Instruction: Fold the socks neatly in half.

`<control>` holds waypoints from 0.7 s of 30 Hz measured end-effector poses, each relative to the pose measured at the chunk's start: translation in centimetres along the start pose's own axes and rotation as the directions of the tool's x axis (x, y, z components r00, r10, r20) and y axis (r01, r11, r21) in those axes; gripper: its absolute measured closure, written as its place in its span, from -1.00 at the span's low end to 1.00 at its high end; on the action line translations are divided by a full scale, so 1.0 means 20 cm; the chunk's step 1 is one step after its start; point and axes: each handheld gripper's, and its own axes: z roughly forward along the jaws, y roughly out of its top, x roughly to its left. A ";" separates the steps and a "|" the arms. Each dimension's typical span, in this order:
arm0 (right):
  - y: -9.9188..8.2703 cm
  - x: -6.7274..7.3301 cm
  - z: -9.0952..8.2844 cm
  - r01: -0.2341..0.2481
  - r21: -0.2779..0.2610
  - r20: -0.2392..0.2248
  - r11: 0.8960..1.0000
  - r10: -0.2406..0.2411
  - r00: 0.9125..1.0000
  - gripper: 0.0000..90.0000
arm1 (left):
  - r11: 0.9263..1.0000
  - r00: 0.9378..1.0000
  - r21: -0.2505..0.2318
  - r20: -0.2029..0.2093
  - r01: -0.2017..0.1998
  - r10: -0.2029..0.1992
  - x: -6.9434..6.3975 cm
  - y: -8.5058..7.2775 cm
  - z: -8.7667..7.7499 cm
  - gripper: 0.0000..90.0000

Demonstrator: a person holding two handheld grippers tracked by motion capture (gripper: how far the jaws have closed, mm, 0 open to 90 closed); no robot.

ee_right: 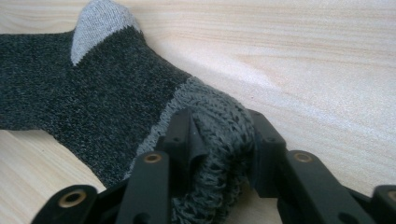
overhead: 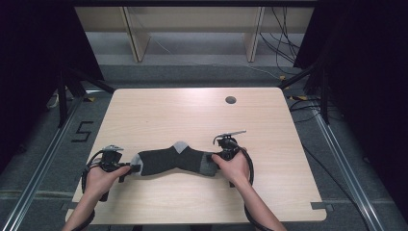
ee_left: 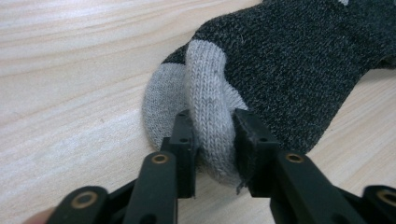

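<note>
A dark grey sock (overhead: 168, 161) with light grey toe, heel and cuff lies stretched across the front of the wooden table (overhead: 192, 115). My left gripper (overhead: 131, 170) is shut on the sock's light grey toe (ee_left: 210, 121), which bunches up between the two black jaws. At the other end my right gripper (overhead: 214, 158) is shut on the ribbed grey cuff (ee_right: 219, 135), pinched into a fold. The sock's heel (ee_right: 95, 25) points toward the far side of the table. A hand holds each gripper from the near edge.
A round cable hole (overhead: 231, 100) sits near the table's far right. Black frames and cables stand on the floor at both sides. A wooden shelf unit (overhead: 192, 29) stands beyond the table.
</note>
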 end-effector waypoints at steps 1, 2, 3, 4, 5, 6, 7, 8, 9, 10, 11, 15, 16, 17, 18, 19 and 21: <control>0.00 0.01 -0.01 -0.038 0.017 0.005 0.999 0.038 0.999 0.53 | 1.000 1.000 -0.002 -0.006 -0.007 0.007 -0.01 0.00 0.00 0.63; 0.00 0.00 -0.02 -0.022 0.016 -0.007 1.000 0.022 1.000 0.56 | 1.000 1.000 0.003 -0.013 -0.016 0.016 -0.02 0.01 0.00 0.65; 0.01 0.00 -0.03 -0.020 0.013 -0.003 1.000 0.020 1.000 0.58 | 1.000 1.000 -0.001 -0.015 -0.020 0.020 -0.03 0.01 0.01 0.66; 0.01 0.00 -0.04 -0.023 0.010 0.009 1.000 0.022 1.000 0.59 | 1.000 1.000 0.000 -0.012 -0.020 0.020 -0.04 0.02 0.02 0.66; 0.01 0.01 -0.05 -0.057 0.019 0.021 0.998 0.056 0.998 0.60 | 1.000 1.000 0.004 -0.009 -0.028 0.028 -0.06 0.03 0.03 0.66; 0.02 -0.03 -0.07 0.007 -0.010 0.036 1.000 -0.006 0.999 0.60 | 1.000 1.000 -0.002 -0.002 -0.028 0.028 -0.08 0.04 0.05 0.66; 0.02 -0.04 -0.08 0.001 -0.009 0.052 1.000 -0.001 0.999 0.61 | 1.000 1.000 -0.005 0.001 -0.028 0.028 -0.10 0.05 0.06 0.66; 0.03 -0.05 -0.10 -0.016 -0.002 0.055 1.000 0.016 0.998 0.61 | 0.999 0.999 -0.007 0.004 -0.040 0.040 -0.13 0.06 0.08 0.66; 0.03 -0.08 -0.13 -0.012 -0.021 0.057 1.000 0.013 0.998 0.61 | 0.999 0.999 -0.007 0.000 -0.044 0.044 -0.15 0.07 0.09 0.66; 0.03 -0.10 -0.15 0.000 -0.028 0.075 1.000 0.002 0.997 0.61 | 0.999 0.999 -0.022 0.010 -0.043 0.043 -0.17 0.08 0.12 0.65; 0.03 -0.11 -0.18 -0.045 -0.025 0.061 0.999 0.046 0.997 0.61 | 0.999 0.999 -0.017 0.015 -0.048 0.048 -0.20 0.10 0.14 0.65; 0.04 -0.19 -0.25 -0.055 -0.024 0.108 0.998 0.057 0.993 0.60 | 0.998 0.998 -0.015 0.015 -0.059 0.060 -0.28 0.15 0.20 0.63; 0.04 -0.20 -0.25 -0.073 -0.018 0.103 0.997 0.074 0.992 0.60 | 0.998 0.998 -0.012 0.018 -0.065 0.065 -0.29 0.16 0.21 0.62; 0.03 -0.22 -0.26 -0.070 -0.018 0.114 0.997 0.071 0.991 0.59 | 0.998 0.998 -0.010 0.015 -0.068 0.068 -0.30 0.17 0.22 0.62; 0.02 -0.25 -0.26 -0.088 -0.011 0.118 0.996 0.088 0.989 0.55 | 0.998 0.997 -0.011 0.013 -0.069 0.070 -0.31 0.17 0.23 0.61; 0.02 -0.25 -0.26 -0.088 -0.011 0.118 0.996 0.088 0.989 0.55 | 0.997 0.997 -0.008 0.014 -0.076 0.076 -0.32 0.18 0.23 0.61; 0.01 -0.29 -0.24 -0.073 -0.007 0.119 0.997 0.074 0.990 0.47 | 0.997 0.997 -0.016 0.003 -0.075 0.075 -0.33 0.17 0.23 0.57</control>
